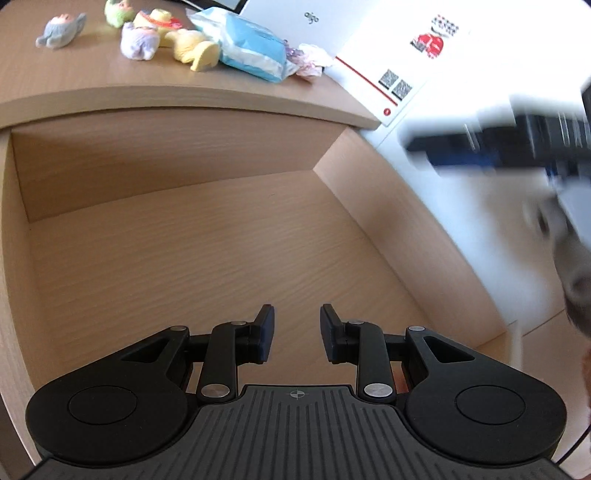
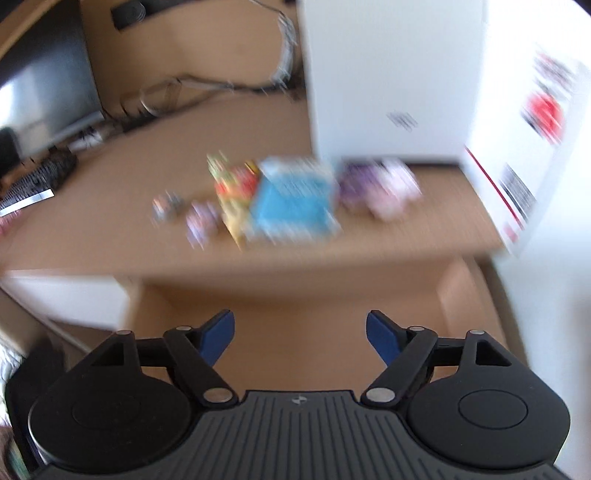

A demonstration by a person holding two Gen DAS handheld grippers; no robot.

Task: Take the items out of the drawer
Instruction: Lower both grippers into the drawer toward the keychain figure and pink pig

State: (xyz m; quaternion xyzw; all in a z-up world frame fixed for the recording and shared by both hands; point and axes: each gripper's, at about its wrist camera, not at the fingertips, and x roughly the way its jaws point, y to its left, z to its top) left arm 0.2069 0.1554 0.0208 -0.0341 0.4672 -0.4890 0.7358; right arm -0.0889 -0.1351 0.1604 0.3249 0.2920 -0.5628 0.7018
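I hang my left gripper [image 1: 297,334] over the open drawer [image 1: 184,236], fingers pointed down at its floor, jaws parted by a moderate gap and holding nothing. I judge that stance is for a last look inside: the drawer's wooden floor and walls show bare wherever my camera reaches, though the front strip under my own body is hidden.

The things that belong to this task sit on the desktop [image 1: 92,74] just behind the drawer: a grey plush toy [image 1: 61,31] furthest left, a lilac one [image 1: 139,43] and a yellow one [image 1: 192,50] beside it, then a blue tissue pack [image 1: 247,48] and a small pink bundle [image 1: 310,61] against the white box [image 1: 406,55]. They lie clustered near the desktop's edge, likely so each was a short lift from the drawer.

My right gripper [image 2: 300,338] is above the drawer's front, jaws spread wide and empty; its view is blurred by motion. To my reckoning the emptying is done or nearly so
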